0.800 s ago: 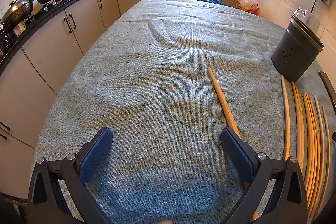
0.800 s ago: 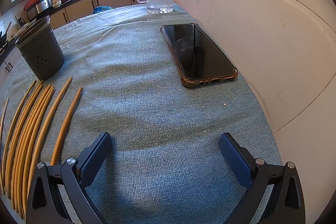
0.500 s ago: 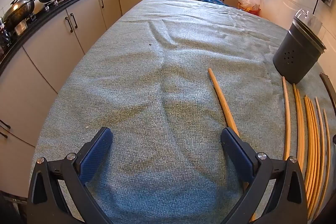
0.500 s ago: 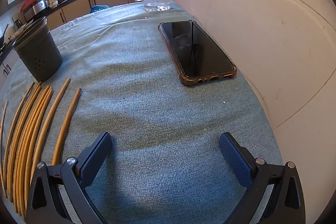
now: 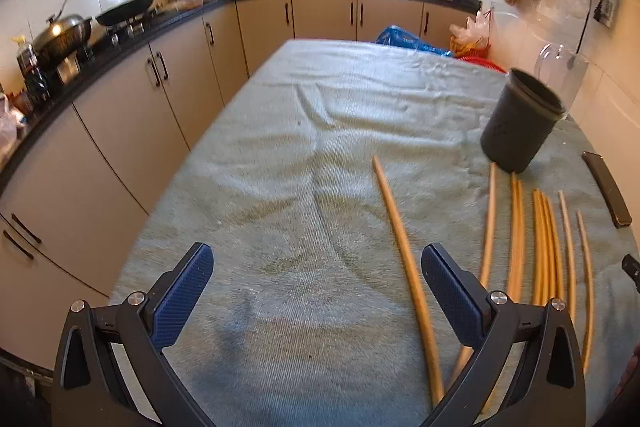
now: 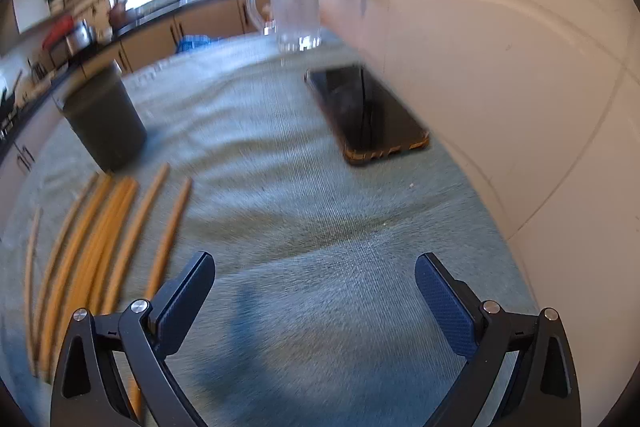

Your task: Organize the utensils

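your left gripper (image 5: 318, 291) hangs over the grey-green cloth (image 5: 304, 131) that covers the table, its two blue-padded fingers (image 5: 184, 291) spread wide with nothing between them. a single chopstick (image 5: 404, 259) lies by itself on the cloth, running slantwise from the middle of the table toward you and passing just inside your right-hand pad. it is not gripped, and the view does not settle whether the pad touches it.

further to the right, the rest of the chopsticks (image 5: 540, 247) lie side by side in a loose row, roughly parallel, some bunched in pairs and some apart. their far tips point toward the dark grey utensil holder (image 5: 518, 123), which stands upright on the cloth just beyond them, with the nearest tips close to its base. behind the holder you can make out a clear plastic jug (image 5: 560, 67) near the wall. a dark phone (image 5: 606, 189) lies flat at the right edge of the table.

your right gripper (image 6: 314, 291) is also released, fingers wide apart and empty, above bare cloth (image 6: 320, 227). this view is blurred. to its left you see the same row of chopsticks (image 6: 104, 227), with the nearest one running down behind the left finger. the utensil holder (image 6: 102, 123) stands past their far ends. ahead and to the right, the phone (image 6: 364, 111) in its brown-edged case lies flat beside the white wall, and the clear jug (image 6: 294, 11) stands beyond it.
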A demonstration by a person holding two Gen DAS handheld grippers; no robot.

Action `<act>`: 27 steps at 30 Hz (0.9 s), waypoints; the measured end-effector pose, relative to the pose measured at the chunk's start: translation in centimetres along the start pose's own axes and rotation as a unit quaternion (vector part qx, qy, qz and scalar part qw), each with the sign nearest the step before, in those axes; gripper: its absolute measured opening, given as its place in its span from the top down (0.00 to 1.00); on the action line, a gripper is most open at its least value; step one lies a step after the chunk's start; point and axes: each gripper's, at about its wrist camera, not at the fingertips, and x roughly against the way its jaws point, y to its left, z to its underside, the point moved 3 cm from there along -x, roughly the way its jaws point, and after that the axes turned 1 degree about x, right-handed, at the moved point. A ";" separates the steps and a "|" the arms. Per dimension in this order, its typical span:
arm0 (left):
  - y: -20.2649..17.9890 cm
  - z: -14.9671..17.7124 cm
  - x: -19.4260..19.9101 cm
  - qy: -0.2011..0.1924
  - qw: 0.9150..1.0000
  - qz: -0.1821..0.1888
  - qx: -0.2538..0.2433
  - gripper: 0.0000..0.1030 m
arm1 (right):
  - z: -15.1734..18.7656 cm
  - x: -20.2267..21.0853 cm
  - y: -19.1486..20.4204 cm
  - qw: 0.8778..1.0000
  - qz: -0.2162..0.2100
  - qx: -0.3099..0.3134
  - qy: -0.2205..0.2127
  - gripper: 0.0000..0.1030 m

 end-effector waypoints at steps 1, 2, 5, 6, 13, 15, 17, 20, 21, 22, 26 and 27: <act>-0.3 -0.3 0.5 -0.006 1.000 -0.002 -0.002 0.00 | 0.0 0.8 0.1 1.000 -0.002 -0.004 -0.010 0.02; -0.5 -0.4 1.2 -0.012 1.000 -0.003 -0.005 0.00 | 0.2 1.5 0.3 1.000 -0.005 -0.009 -0.021 0.02; -0.9 -0.7 2.5 -0.026 1.000 -0.001 -0.013 0.00 | 0.5 4.2 1.3 0.998 -0.014 -0.012 -0.056 0.02; -1.2 -0.7 3.0 -0.032 0.999 0.001 -0.018 0.00 | 0.5 4.9 1.7 0.998 -0.013 -0.010 -0.066 0.02; -2.1 -0.6 5.8 -0.059 0.997 -0.005 -0.039 0.00 | 1.0 8.5 3.5 0.992 -0.020 -0.005 -0.122 0.02; -2.0 -0.5 6.4 -0.064 0.997 -0.005 -0.040 0.00 | 1.1 9.2 3.5 0.991 -0.022 -0.004 -0.128 0.02; -2.1 -0.4 6.9 -0.067 0.997 -0.007 -0.044 0.00 | 1.1 9.6 3.7 0.991 -0.022 -0.002 -0.132 0.02; -2.2 -0.3 7.2 -0.069 0.996 -0.008 -0.048 0.00 | 1.3 10.2 3.7 0.990 -0.024 -0.002 -0.138 0.01; -2.2 -0.2 7.2 -0.069 0.996 -0.008 -0.049 0.00 | 1.3 10.4 3.8 0.990 -0.024 -0.002 -0.140 0.01; -2.3 -0.1 7.3 -0.068 0.996 -0.007 -0.051 0.00 | 1.4 10.6 3.9 0.990 -0.024 -0.001 -0.142 0.01; -2.3 0.2 7.7 -0.066 0.996 -0.004 -0.052 0.00 | 1.4 11.2 4.0 0.989 -0.025 0.001 -0.145 0.01; -2.3 0.3 7.7 -0.066 0.996 -0.004 -0.052 0.00 | 1.5 11.3 4.1 0.989 -0.027 0.002 -0.145 0.01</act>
